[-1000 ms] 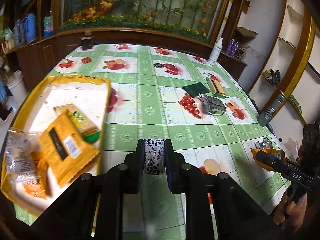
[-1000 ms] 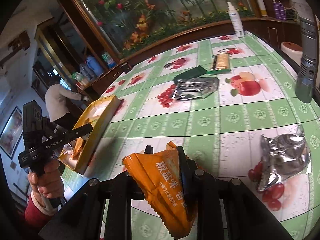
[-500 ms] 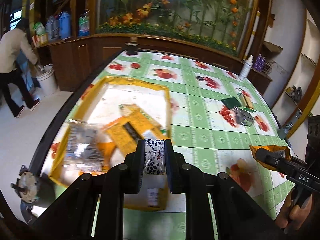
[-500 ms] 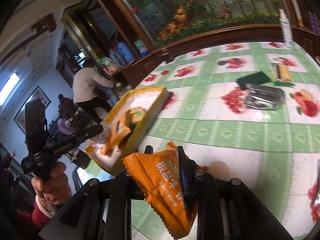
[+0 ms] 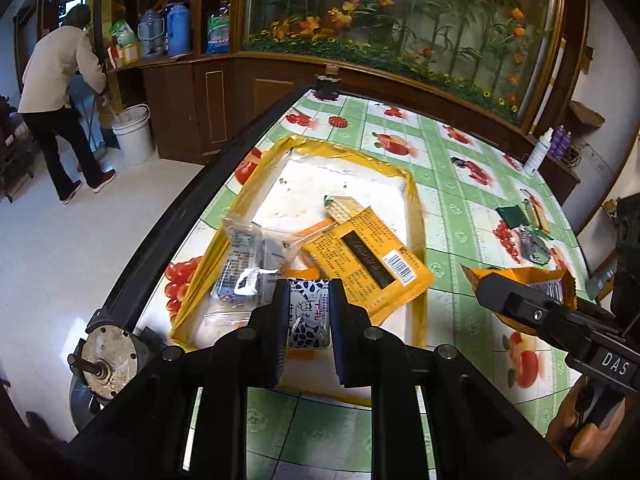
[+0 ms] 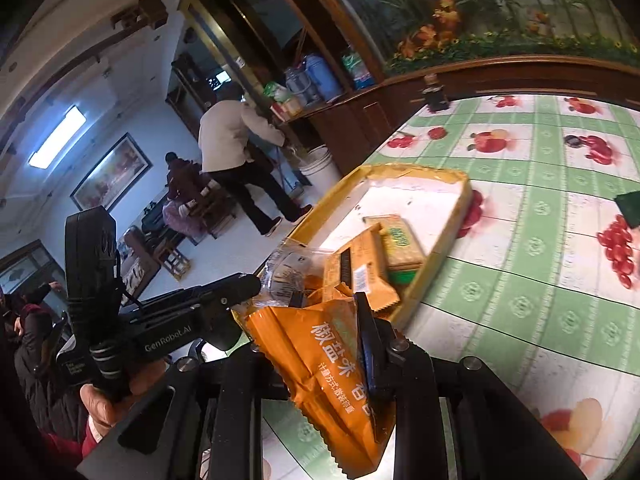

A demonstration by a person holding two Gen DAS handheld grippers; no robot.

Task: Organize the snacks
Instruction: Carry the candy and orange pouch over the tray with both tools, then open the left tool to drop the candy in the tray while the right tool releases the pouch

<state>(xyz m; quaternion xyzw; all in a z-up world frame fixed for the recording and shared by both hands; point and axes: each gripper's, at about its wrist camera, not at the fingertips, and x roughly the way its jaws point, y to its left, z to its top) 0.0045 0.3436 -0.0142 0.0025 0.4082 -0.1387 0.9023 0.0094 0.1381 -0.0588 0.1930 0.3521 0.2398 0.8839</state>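
Observation:
My left gripper [image 5: 308,308] is shut on a small white packet with blue print [image 5: 309,316], held over the near end of the yellow tray [image 5: 416,216]. In the tray lie a clear-wrapped snack [image 5: 244,256], a large orange pack [image 5: 372,260] and a cracker pack [image 5: 344,208]. My right gripper [image 6: 332,344] is shut on an orange snack bag [image 6: 332,364], just short of the tray's [image 6: 448,232] near corner. In the left wrist view that right gripper [image 5: 524,300] comes in from the right with the bag [image 5: 548,284].
The table wears a green and white fruit-print cloth [image 5: 460,208]. Loose snacks lie at its far right: a silver pouch [image 5: 532,244], a green packet [image 5: 510,214]. A white bottle [image 5: 536,156] stands at the back. A person [image 5: 60,96] works by a white bucket [image 5: 132,132] on the floor.
Both grippers have swung left toward the yellow tray, each keeping its snack. The left one now hangs over the tray's near end; the right one has closed in on its corner.

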